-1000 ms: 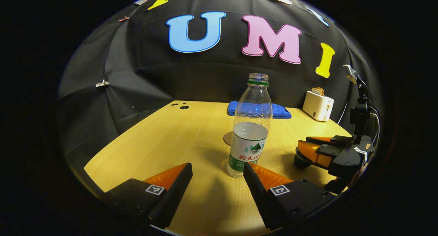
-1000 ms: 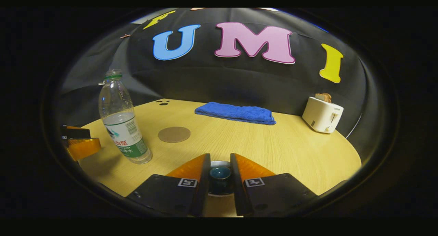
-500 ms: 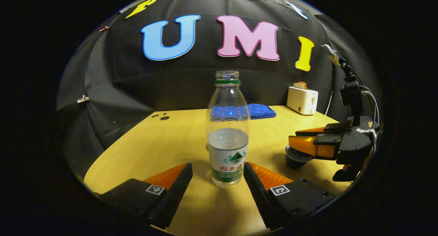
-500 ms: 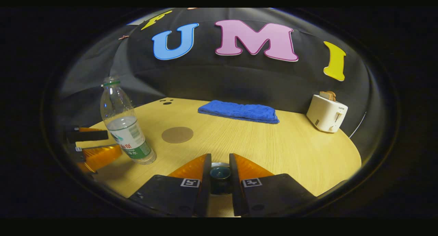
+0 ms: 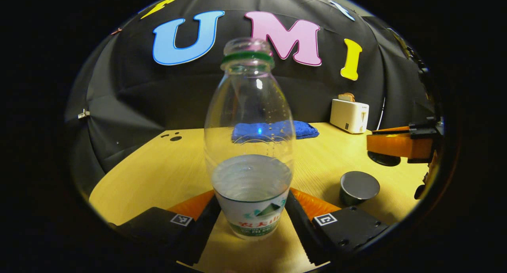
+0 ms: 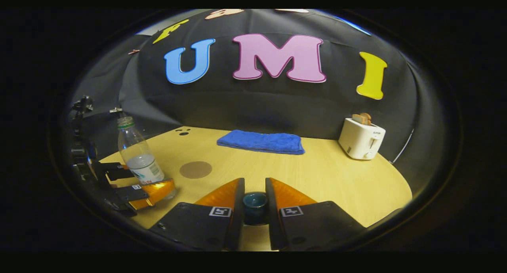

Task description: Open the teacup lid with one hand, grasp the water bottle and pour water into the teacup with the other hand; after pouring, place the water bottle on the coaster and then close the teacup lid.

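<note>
Straddling the water bottle low on the desk, left claw unclenched, should clamp squarely while right claw grips the lid clear of the teacup.

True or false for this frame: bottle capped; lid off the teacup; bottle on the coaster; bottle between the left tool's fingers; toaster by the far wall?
1. The water bottle is capped. False: its mouth is open.
2. The right tool holds the lid off the teacup. True.
3. The bottle stands on the coaster. False: the coaster is bare.
4. The bottle sits between the left tool's fingers. True.
5. The toaster is by the far wall. True.
</note>
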`<state>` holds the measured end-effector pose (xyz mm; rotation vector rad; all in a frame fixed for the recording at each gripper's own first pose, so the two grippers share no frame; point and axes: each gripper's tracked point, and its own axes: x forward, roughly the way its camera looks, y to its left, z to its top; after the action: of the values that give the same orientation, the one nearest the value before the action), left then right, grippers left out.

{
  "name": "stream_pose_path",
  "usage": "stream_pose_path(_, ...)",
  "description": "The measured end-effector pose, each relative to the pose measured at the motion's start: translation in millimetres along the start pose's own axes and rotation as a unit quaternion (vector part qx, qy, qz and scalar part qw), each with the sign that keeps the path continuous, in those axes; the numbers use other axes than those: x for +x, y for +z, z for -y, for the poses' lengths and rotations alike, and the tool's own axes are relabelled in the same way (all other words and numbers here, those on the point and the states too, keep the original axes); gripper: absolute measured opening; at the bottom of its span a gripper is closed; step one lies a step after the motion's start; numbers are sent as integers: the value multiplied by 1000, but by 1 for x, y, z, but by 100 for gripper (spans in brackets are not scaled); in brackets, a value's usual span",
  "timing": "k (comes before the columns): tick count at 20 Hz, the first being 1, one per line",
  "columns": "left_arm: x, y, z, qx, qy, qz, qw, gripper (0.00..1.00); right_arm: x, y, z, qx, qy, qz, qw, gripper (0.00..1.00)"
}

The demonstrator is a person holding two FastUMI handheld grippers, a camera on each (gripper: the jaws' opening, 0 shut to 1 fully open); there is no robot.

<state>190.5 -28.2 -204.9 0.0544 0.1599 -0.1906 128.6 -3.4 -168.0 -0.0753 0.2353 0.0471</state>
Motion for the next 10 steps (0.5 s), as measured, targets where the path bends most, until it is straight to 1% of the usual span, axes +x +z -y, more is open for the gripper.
stream_pose_path(4,12,4,-5,11,3,10,1000,95,-8,-8,16,2,-17,-8,1000,30)
stream_pose_path(5,11,7,-4,13,0,14,1000,93,-10,-11,20,0,-23,-9,1000,25)
stream_pose_path(6,11,8,-3,14,-1,15,1000,87,-11,-13,22,-1,-27,-11,1000,30)
stream_pose_path(7,11,6,-2,17,-4,13,1000,82,-14,-17,24,1,-31,-14,999,30)
stream_pose_path(8,11,7,0,26,-8,12,1000,81,-16,-20,25,6,-33,-17,999,30)
stream_pose_path(9,11,7,-2,43,-5,9,999,80,-20,-23,25,11,-35,-20,999,34)
stream_pose_path(10,10,6,-5,70,3,2,998,78,-22,-25,27,15,-37,-22,999,34)
